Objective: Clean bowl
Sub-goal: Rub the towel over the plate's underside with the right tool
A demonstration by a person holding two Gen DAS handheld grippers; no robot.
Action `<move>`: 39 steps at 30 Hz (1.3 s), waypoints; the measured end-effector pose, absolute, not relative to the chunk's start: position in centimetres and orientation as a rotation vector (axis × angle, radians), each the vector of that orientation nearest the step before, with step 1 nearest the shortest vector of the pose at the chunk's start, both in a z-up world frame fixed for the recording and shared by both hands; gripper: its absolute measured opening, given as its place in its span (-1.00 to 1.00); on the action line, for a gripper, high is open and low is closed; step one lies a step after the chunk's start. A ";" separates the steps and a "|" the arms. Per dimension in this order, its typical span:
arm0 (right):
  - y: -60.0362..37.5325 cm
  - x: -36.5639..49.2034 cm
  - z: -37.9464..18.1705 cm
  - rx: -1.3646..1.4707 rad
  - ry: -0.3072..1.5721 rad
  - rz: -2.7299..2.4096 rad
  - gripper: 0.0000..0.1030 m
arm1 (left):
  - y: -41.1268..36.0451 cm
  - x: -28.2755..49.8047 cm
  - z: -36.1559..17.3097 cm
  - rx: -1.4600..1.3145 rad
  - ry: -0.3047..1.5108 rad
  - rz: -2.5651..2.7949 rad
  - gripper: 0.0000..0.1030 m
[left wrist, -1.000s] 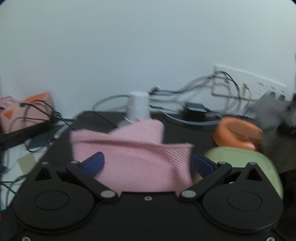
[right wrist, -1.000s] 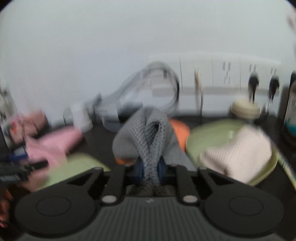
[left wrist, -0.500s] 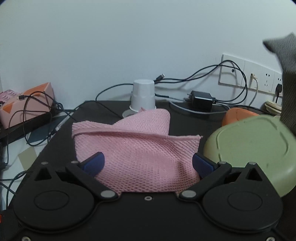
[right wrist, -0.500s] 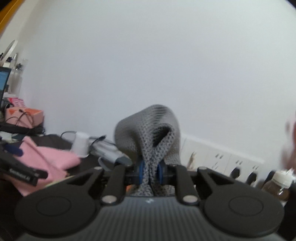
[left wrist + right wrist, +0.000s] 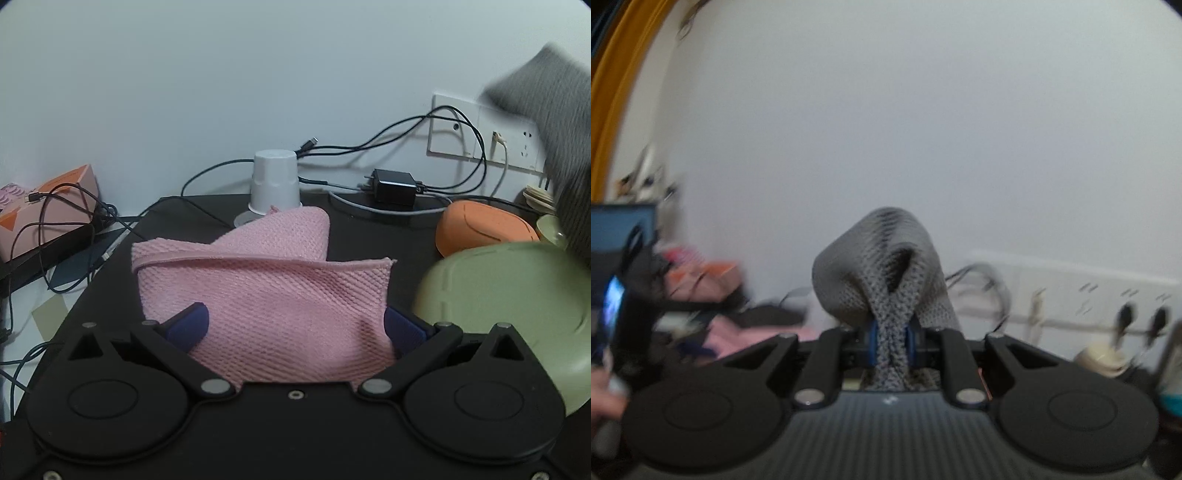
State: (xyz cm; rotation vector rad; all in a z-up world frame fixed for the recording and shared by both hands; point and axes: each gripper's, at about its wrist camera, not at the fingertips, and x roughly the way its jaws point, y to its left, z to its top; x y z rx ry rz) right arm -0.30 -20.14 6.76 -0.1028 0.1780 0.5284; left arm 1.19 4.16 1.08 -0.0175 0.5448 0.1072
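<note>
- A pale green bowl point(image 5: 509, 295) lies upside down on the black tabletop point(image 5: 369, 229) at the right of the left wrist view, just beside the left gripper's right finger; its lower edge is hidden behind the gripper body.
- An orange bowl point(image 5: 484, 230), also overturned, sits just behind the green one, its front edge covered by it.
- A blurred grey cloth point(image 5: 561, 122) hangs in from the upper right corner of the left wrist view, cut off by the frame and masking part of the wall sockets point(image 5: 480, 133).
- The left gripper point(image 5: 295, 326) has its blue-padded fingers point(image 5: 188, 323) spread wide, a pink waffle-weave cloth point(image 5: 258, 291) bunched between them; both pads lie against the cloth's sides, though how hard they press cannot be told.
- In the right wrist view the right gripper point(image 5: 892, 343) has its blue pads drawn close together, clamped on the gathered neck of the same grey knitted cloth point(image 5: 882, 273), which balloons in a loop above the fingers.
- That view is smeared: neither bowl can be made out there, only pink fabric at the lower left, and a fingertip at the left edge.
- Behind the pink cloth stand an upturned white paper cup point(image 5: 275, 181), a black charger point(image 5: 393, 186) and trailing cables; an orange-and-pink box point(image 5: 44, 206) sits far left.
</note>
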 end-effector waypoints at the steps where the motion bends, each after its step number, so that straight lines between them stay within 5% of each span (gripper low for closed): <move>1: -19.8 0.1 6.4 -0.114 0.216 0.559 -0.72 | 4.1 1.2 1.1 -0.013 0.544 0.109 0.99; 9: -17.5 3.3 2.5 -0.175 0.486 0.734 -0.71 | 4.1 1.4 1.0 -0.013 0.563 0.124 0.99; 22: -17.1 1.6 1.9 -0.170 0.551 1.090 -0.68 | 3.6 1.4 0.7 0.019 0.575 0.126 0.99; 25: -17.0 1.7 2.1 -0.157 0.533 1.074 -0.35 | 3.9 1.5 0.7 0.005 0.579 0.119 0.99; 27: -17.2 1.2 2.8 -0.170 0.494 1.039 0.28 | 3.9 1.5 0.7 0.005 0.579 0.118 0.99; 28: -17.6 0.8 3.3 -0.170 0.459 1.030 0.41 | 3.8 1.5 0.7 0.007 0.579 0.119 0.99; 31: -19.2 -0.2 4.6 -0.125 0.343 1.068 0.50 | 3.8 1.5 0.7 0.009 0.579 0.119 0.99; 34: -20.0 0.1 5.1 -0.035 0.287 1.033 0.84 | 3.8 1.5 0.7 0.008 0.579 0.118 0.99; 38: -18.2 1.7 3.4 -0.056 0.368 0.906 0.81 | 3.8 1.5 0.7 0.003 0.579 0.118 0.99; 39: -17.5 1.9 2.9 -0.077 0.392 0.900 0.61 | 3.8 1.5 0.7 0.004 0.580 0.120 0.99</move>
